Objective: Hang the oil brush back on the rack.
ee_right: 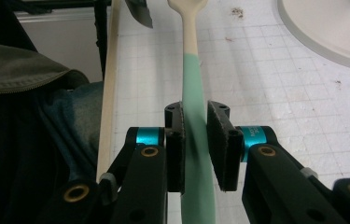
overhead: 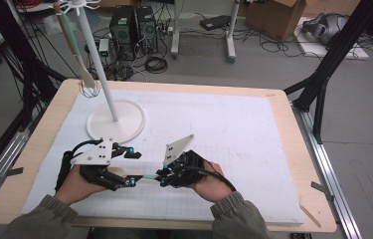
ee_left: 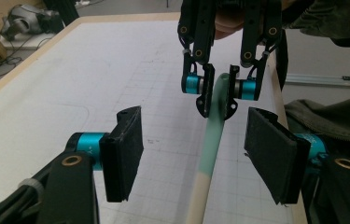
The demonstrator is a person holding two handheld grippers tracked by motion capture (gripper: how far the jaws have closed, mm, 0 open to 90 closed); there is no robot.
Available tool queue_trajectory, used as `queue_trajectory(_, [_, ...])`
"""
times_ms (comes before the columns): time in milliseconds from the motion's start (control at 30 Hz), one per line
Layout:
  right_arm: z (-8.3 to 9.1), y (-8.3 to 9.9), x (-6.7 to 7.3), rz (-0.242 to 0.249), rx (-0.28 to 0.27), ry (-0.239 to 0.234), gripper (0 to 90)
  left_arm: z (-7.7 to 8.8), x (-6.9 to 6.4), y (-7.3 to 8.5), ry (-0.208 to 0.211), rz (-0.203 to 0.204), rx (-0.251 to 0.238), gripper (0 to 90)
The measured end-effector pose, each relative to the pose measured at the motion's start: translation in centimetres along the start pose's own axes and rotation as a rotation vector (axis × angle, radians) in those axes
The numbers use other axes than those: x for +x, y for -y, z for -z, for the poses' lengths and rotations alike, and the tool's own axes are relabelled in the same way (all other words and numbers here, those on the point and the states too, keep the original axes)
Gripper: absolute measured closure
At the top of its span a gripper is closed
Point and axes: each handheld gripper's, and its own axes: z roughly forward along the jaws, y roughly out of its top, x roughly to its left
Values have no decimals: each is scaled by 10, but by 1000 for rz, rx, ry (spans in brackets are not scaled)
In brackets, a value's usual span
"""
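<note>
**Utensil Held by Right Gripper, Left Gripper Open Around Shaft**

In the high view, you held both grippers low in the frame, left of centre, above the white mat [overhead: 233,144] that covered the wooden table [overhead: 301,149]. Your left gripper [overhead: 133,168] sat at the lower left and your right gripper [overhead: 162,178] just beside it to the right, with the two sets of jaws pointed toward each other.

Your right gripper [ee_right: 196,144] was clamped on the mint-green handle of the utensil [ee_right: 192,93]. In the right gripper view, both pads pressed against the green section at the centre of the frame, and the pale wooden shaft ran up to the top edge, where it began to widen. The shape of its far end could not be determined.

Your left gripper [ee_left: 193,154] stood open. In the left gripper view, the utensil [ee_left: 210,149] passed between its two pads, right of centre, without touching either one; a clear gap showed on both sides. The green end rose to your right gripper [ee_left: 218,86] in the upper centre of that frame.

In the high view, the utensil [overhead: 147,178] appeared as a short green span between the two grippers. A white stand [overhead: 116,122] with a round base stood in the upper left on the mat, with other utensils [overhead: 77,50] hanging from its top.
</note>
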Motion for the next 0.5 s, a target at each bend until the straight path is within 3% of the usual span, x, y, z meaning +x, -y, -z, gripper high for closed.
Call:
queue_trajectory(267, [-2, -3, 1, 6, 5, -5, 779, -7, 0, 2, 31, -3, 44, 377])
queue_trajectory(500, [2, -6, 2, 18, 1, -5, 779, -9, 0, 8, 46, -10, 99, 441])
